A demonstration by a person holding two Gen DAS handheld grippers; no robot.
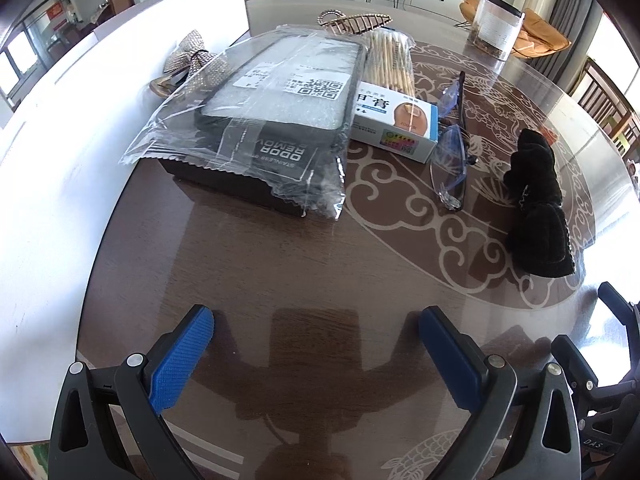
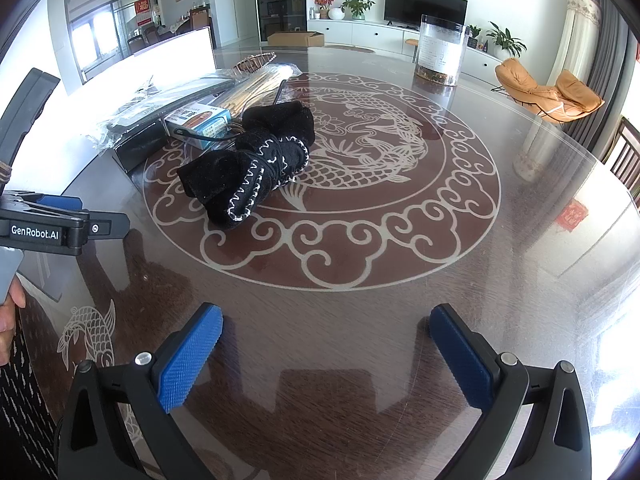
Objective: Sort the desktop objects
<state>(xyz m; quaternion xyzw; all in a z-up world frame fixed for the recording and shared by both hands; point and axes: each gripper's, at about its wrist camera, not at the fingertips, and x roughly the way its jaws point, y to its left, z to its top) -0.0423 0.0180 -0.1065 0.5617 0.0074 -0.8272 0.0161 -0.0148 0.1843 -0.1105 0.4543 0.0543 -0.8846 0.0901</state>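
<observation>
Desktop objects cluster around the black box under a clear plastic packet [image 1: 256, 120]: white-and-blue carton [image 1: 394, 128], blue-lensed glasses [image 1: 450, 148] and black stitched cloth roll [image 2: 256, 164] to its right. Left gripper [image 1: 316, 356] and right gripper [image 2: 326, 360] hover wide apart, empty, likely awaiting a first pick.

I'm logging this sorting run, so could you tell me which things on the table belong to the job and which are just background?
For sorting: plastic-wrapped black box, white carton, bundle of sticks, glasses, black stitched pouch, sequinned bow, leaf-shaped dish.

Probably just about: clear jar, white board, orange chairs, television.
</observation>
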